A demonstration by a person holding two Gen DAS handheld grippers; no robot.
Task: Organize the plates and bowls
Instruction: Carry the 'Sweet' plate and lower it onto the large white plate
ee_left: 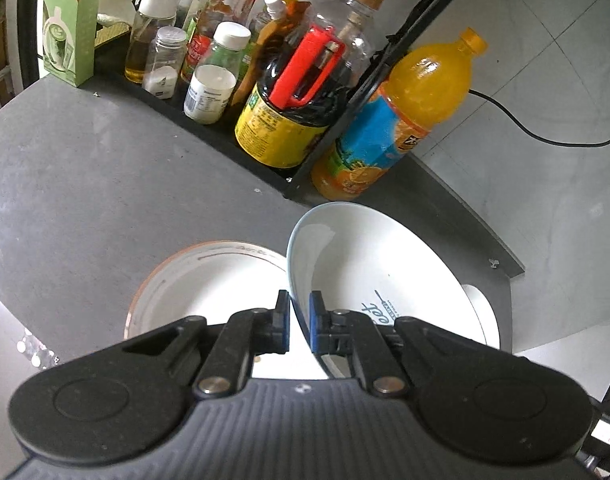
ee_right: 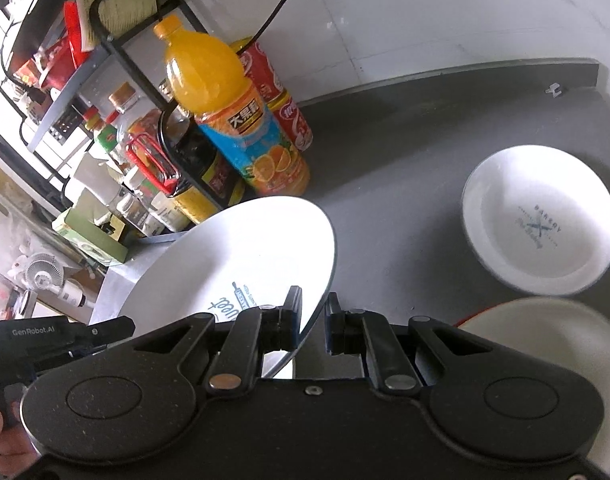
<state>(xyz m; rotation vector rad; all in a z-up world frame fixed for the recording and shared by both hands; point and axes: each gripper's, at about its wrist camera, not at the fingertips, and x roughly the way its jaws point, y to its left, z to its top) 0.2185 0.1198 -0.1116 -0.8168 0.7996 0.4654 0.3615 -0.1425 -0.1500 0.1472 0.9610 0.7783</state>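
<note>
1. Left wrist view: the left gripper (ee_left: 299, 322) pinches the rim of the big plate (ee_left: 385, 272), jaws nearly together, blade-thin gap. The plate is tilted, lifted above a rimmed plate (ee_left: 193, 280) on the counter (ee_left: 105, 180). I'd level it and lower it squarely, clear of the juice bottle (ee_left: 401, 120) beyond.

2. Right wrist view: the right gripper (ee_right: 312, 322) straddles the same plate (ee_right: 241, 256), jaws part-spread; only the left pad seems to touch. A bowl (ee_right: 541, 220) sits far right; another dish (ee_right: 545, 332) near right.
</note>
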